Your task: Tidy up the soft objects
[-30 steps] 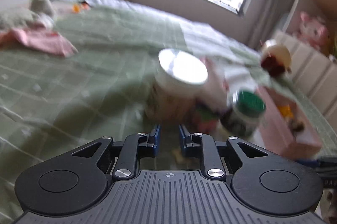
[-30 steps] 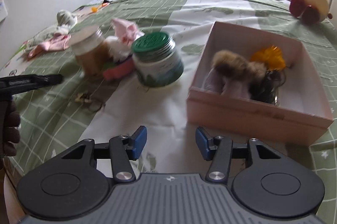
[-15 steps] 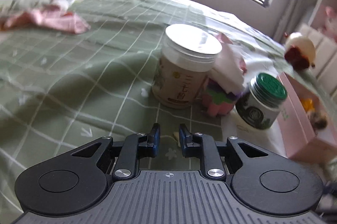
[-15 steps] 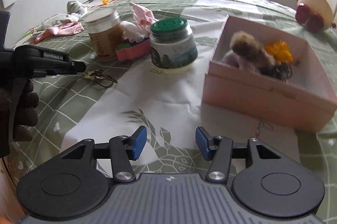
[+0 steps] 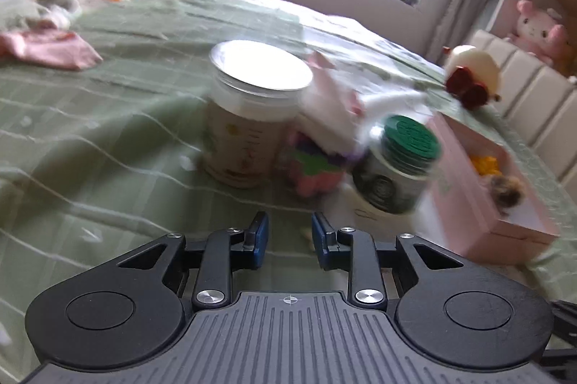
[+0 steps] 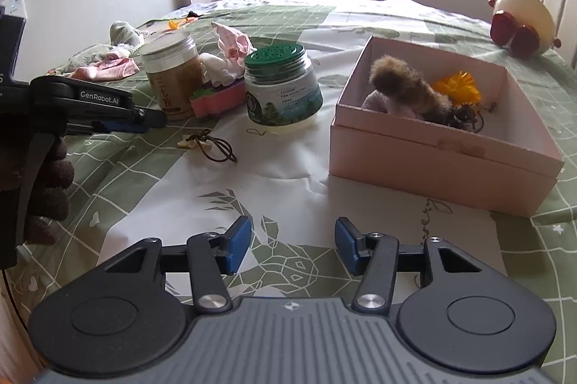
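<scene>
Bedroom, seen from two hand-held tools over a bed (image 6: 274,167) with a green grid-patterned cover.

Left gripper (image 5: 286,234): held low over the bed in a gloved hand (image 6: 50,189), pointing down at a slant, jaws opening, nothing between the blue pads. Just past its tips, a small pale tag on a dark looped cord (image 6: 212,145), lying flat on the cover and untouched.

Right gripper (image 6: 292,247): jaws apart and empty, hovering over bare cover, with the pink box (image 6: 432,160) off to its right.

Behind the cord, a tight cluster: a white-lidded jar (image 6: 173,73), a pink foam block (image 6: 216,99) with a pink-and-white cloth (image 6: 230,44) heaped on it, and a green-lidded jar (image 6: 281,88). Inside the open box, against its far wall: a brown furry piece (image 6: 404,81), an orange flower (image 6: 458,88) and some dark cord. Well off at the far left of the bed, more pink cloth (image 6: 108,70) and a grey bundle. Beyond the box, an egg-shaped toy (image 6: 519,23).

Probably mid-task: some soft things boxed, several left out on the bed. Step in hand, at a guess: reaching with the left gripper for the cord and tag.

Next move, as judged: lower the tips to either side of the tag or a loop, close right at the cover without pinching the bedding, then lift and carry across to the box. Thin, limp cord, so likely to slip or trail; could snag the green-lidded jar close by.
</scene>
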